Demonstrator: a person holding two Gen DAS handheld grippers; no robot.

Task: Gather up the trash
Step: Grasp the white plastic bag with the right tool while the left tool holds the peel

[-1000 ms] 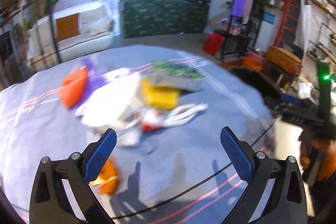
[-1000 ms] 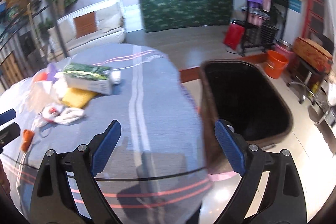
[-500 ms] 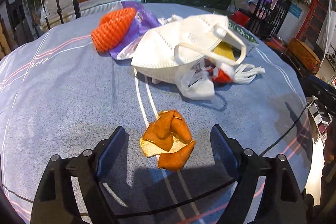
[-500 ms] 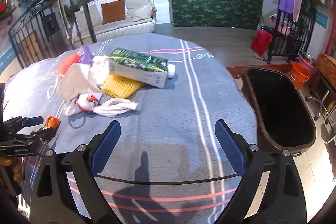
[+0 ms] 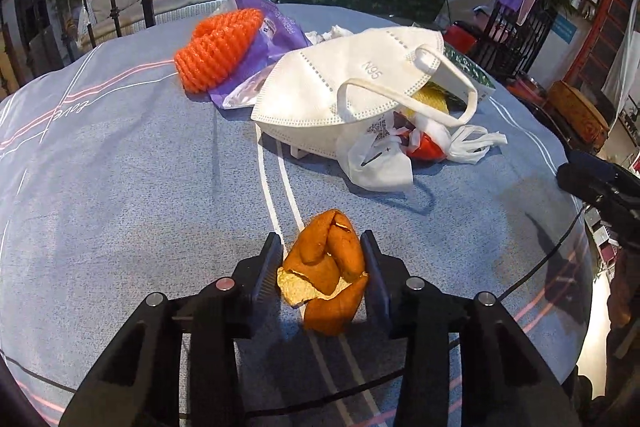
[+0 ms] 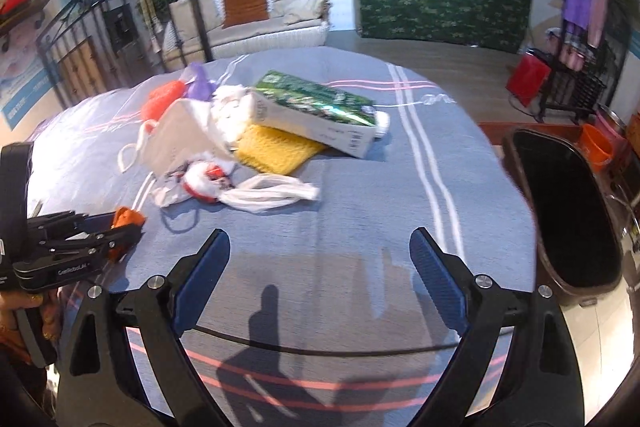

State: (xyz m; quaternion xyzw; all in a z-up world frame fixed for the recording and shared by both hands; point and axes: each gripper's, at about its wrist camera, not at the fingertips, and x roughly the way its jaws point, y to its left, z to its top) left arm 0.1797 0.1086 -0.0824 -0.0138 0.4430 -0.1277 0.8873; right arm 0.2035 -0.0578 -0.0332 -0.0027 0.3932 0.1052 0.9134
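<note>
On the left, the left hand-held gripper is closed around a piece of orange peel; both fingers press its sides, and the peel seems to lie yet on the surface, which is covered with a blue-grey cloth. I cannot tell if it is already lifted. Behind it, going to the right, the other trash is in one heap: an orange foam net on a purple wrapper, a white N95 mask, a white plastic bag with something red inside, a yellow sponge cloth and a green carton. More to the right, the right hand-held gripper hangs above bare cloth with its fingers wide apart, holding nothing. At the far right, beside the surface, stands a dark bin; what shows of its inside looks empty. So I judge the task is only at the start: the first piece is gripped, nothing is thrown away, and the whole heap is left.
</note>
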